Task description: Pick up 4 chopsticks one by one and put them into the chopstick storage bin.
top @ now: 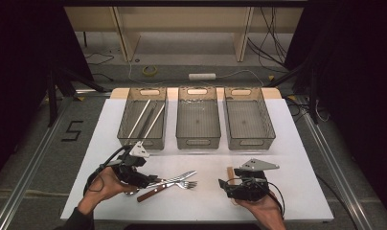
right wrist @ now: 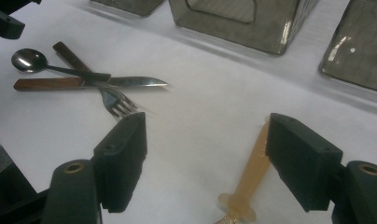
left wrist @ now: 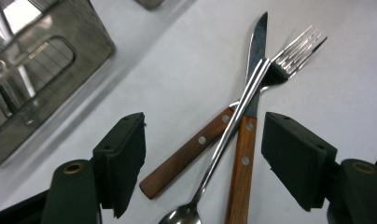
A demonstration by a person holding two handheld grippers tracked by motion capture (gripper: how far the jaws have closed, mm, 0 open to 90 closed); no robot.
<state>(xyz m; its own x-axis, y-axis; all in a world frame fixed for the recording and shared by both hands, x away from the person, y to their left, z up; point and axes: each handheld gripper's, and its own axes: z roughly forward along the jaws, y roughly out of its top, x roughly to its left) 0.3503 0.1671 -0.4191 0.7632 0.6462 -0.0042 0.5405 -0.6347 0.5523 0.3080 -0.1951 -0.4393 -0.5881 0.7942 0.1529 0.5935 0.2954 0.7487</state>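
High view: left claw point(top: 146, 179) open over crossed cutlery on white tabletop point(top: 206, 201); right claw point(top: 225, 184) beside a tan utensil point(top: 230, 171).

Left gripper view: spoon point(left wrist: 233, 126) atop wooden-handled knife point(left wrist: 245, 140) and fork point(left wrist: 196, 149), lying between spread jaws, untouched.

Right gripper view: jaws apart, empty.

The high view looks forward and down from above the person's side onto the whole table point(top: 287, 143). Each gripper view sits close above the tabletop, looking along its own jaws. All three views share the crossed knife point(left wrist: 245, 144), fork point(right wrist: 113, 103) and spoon point(left wrist: 224, 140).
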